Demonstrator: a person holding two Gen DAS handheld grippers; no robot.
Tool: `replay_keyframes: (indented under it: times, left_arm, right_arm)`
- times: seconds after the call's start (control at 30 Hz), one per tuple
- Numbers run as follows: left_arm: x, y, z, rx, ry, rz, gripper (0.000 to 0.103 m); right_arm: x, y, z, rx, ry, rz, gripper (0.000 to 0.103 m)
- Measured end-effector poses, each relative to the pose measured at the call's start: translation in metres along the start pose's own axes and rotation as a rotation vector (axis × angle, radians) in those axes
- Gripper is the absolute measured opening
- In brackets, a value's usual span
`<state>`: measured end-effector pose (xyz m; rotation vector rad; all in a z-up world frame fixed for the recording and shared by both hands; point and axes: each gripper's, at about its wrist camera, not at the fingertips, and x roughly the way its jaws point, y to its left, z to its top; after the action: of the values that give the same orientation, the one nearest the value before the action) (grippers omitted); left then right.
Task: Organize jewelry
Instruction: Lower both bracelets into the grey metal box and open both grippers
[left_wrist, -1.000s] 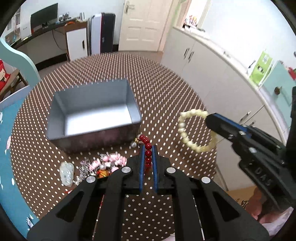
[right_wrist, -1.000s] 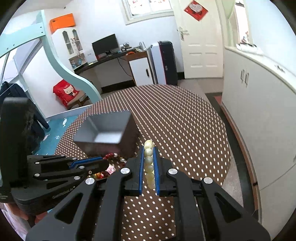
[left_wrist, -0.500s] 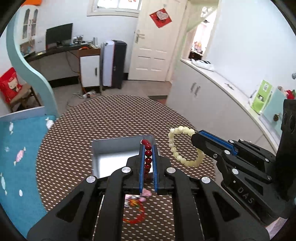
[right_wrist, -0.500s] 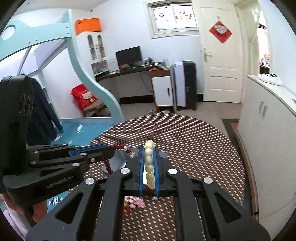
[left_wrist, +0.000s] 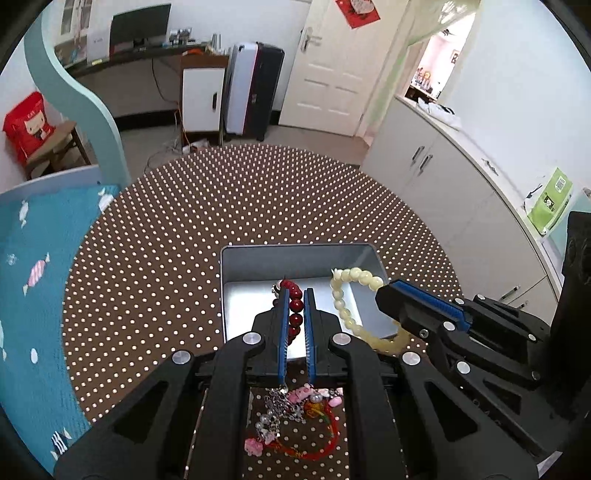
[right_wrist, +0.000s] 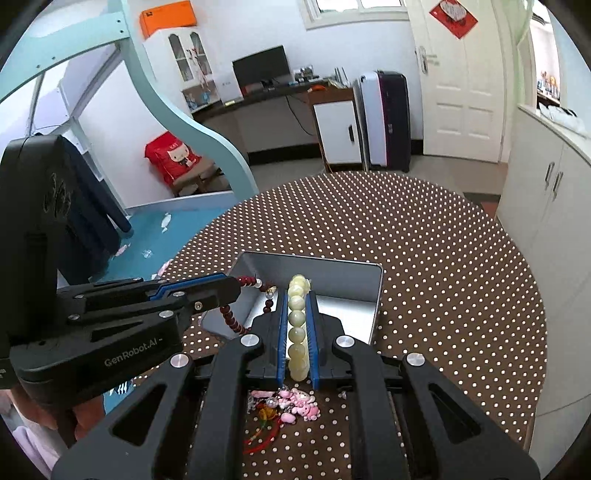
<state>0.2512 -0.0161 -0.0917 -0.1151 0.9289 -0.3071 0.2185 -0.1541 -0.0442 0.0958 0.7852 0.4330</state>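
Both my grippers are clamped on bracelets over the grey tin (left_wrist: 301, 254): my left gripper (left_wrist: 296, 295) pinches the dark red bead bracelet (left_wrist: 295, 304), my right gripper (right_wrist: 297, 295) the pale cream bead bracelet (right_wrist: 297, 314), and I read "GenRobot.AI" on the left one's housing.

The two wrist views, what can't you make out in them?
- Jewelry pile: in both views the gripper bodies cover most of it, so the pieces can't be counted.
- Red bracelet: left view, its lower part hides between the left gripper fingers.
- Cream bracelet: right view, seen edge-on in the right gripper, loop hidden.
- Tin: near wall and floor blocked by grippers; whether anything lies inside is unclear.
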Motion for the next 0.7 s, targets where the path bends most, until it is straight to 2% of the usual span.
replay_keyframes:
  times: [0.17,0.2,0.23,0.3,0.4,0.5,0.7]
  left_arm:
    - [0.018,0.004,0.001,0.003,0.036,-0.012,0.008]
    - [0.02,0.005,0.001,0.002,0.034,-0.006,0.009]
    - [0.02,0.006,0.001,-0.002,0.034,0.0,0.012]
    - [0.019,0.009,0.002,-0.017,0.041,0.019,0.033]
    - [0.016,0.014,0.002,-0.03,0.035,0.042,0.048]
    - [0.011,0.015,-0.002,-0.041,0.04,0.057,0.054]
    - [0.002,0.012,-0.01,-0.038,0.044,0.075,0.054]
  right_arm:
    - [0.01,-0.001,0.003,0.008,0.02,-0.04,0.013]
    - [0.01,-0.003,0.002,0.009,0.019,-0.05,0.022]
    - [0.008,-0.005,0.003,0.013,0.011,-0.061,0.037]
    - [0.003,-0.005,0.004,0.008,-0.008,-0.095,0.048]
    - [-0.005,-0.01,0.001,0.011,-0.022,-0.109,0.055]
    - [-0.008,-0.013,-0.002,0.013,-0.026,-0.121,0.058]
    - [-0.018,-0.012,-0.007,0.016,-0.028,-0.127,0.059]
